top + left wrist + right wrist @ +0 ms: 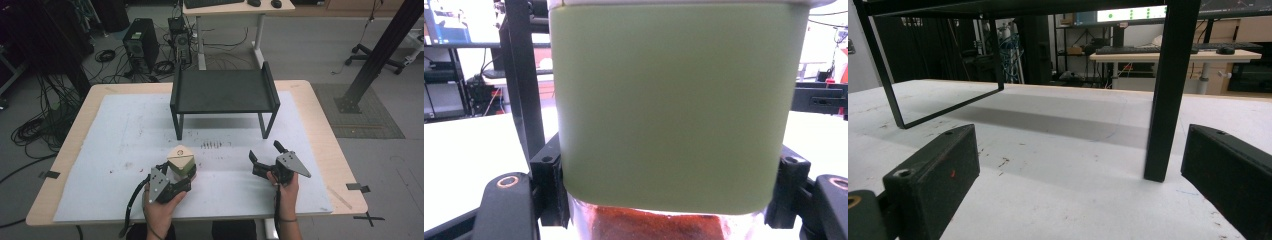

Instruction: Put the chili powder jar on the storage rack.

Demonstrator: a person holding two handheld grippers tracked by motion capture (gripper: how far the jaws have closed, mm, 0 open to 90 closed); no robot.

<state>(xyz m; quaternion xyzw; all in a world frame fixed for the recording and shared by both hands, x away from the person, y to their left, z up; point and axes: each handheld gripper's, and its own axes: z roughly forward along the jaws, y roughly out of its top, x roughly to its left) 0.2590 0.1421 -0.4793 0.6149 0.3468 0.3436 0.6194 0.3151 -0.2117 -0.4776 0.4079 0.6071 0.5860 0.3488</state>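
A squarish jar (181, 160) with a pale wooden lid, a green sleeve and a clear base stands on the white mat near the table's front, left of centre. In the left gripper view the jar (674, 110) is very close, with reddish-brown contents at its bottom. My left gripper (178, 173) is shut on it, and its black jaws press the jar's two sides low down (669, 192). My right gripper (264, 151) rests on the mat to the right, apart from the jar. Its jaws stand wide open with nothing between them (1080, 175).
A black metal shelf rack (224, 90) stands at the middle back of the table. One of its legs (1163, 90) rises just ahead of my right gripper. The white mat (125, 135) covers most of the wooden table. Desks, computers and cables lie beyond.
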